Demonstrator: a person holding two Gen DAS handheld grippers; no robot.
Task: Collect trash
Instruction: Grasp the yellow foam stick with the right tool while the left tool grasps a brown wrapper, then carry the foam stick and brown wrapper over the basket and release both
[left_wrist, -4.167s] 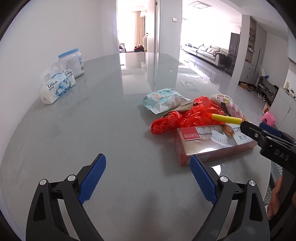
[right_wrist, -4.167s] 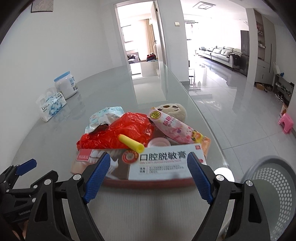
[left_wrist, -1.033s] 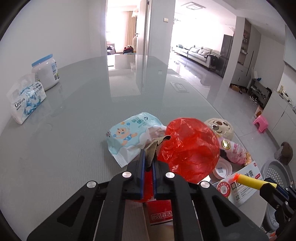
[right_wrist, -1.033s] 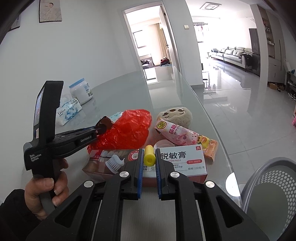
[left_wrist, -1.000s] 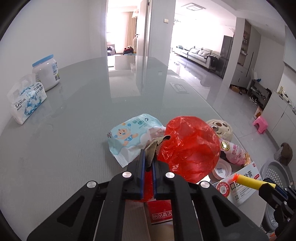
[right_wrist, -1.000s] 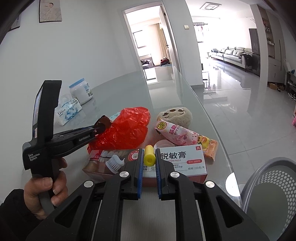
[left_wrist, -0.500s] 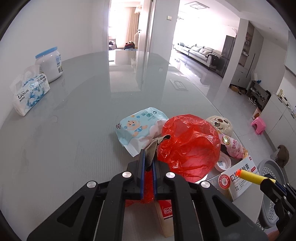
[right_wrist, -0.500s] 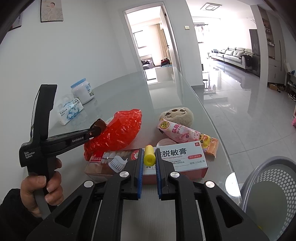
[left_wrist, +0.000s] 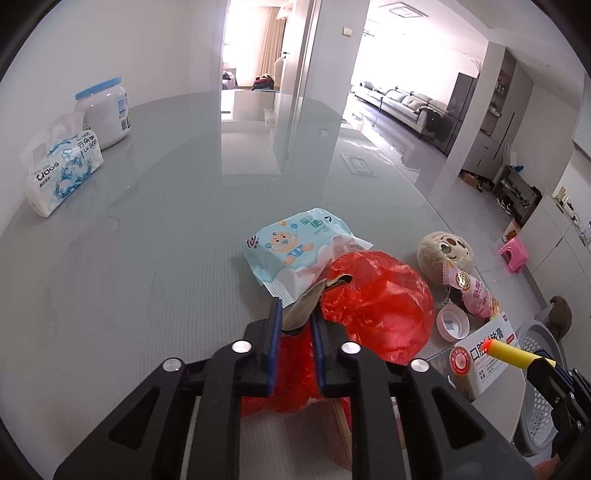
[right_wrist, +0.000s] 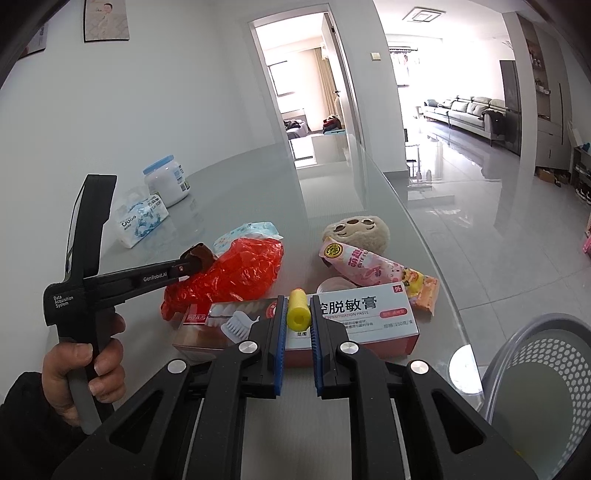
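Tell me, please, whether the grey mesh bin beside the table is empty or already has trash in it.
Cannot tell fully: the mesh bin stands upright with its mouth open, and the part of its inside that shows looks bare, but its bottom is cut off.

plastic bag (left_wrist: 376, 299): we see crinkled translucent red
foam tube (right_wrist: 298, 309): yellow
toothpaste box (right_wrist: 354, 314): we see white with red edges and black lettering
wipes pack (left_wrist: 295, 247): pale blue with a cartoon baby
snack packet (right_wrist: 365, 266): pink with a gold seal
plush toy (right_wrist: 356, 230): beige with brown spots
jar (left_wrist: 103, 110): white, we note a blue lid
tissue pack (left_wrist: 61, 171): white with blue swirls
basket (right_wrist: 546, 373): grey, perforated
table (left_wrist: 147, 229): glossy grey
gripper pads (right_wrist: 279, 321): blue on black frames
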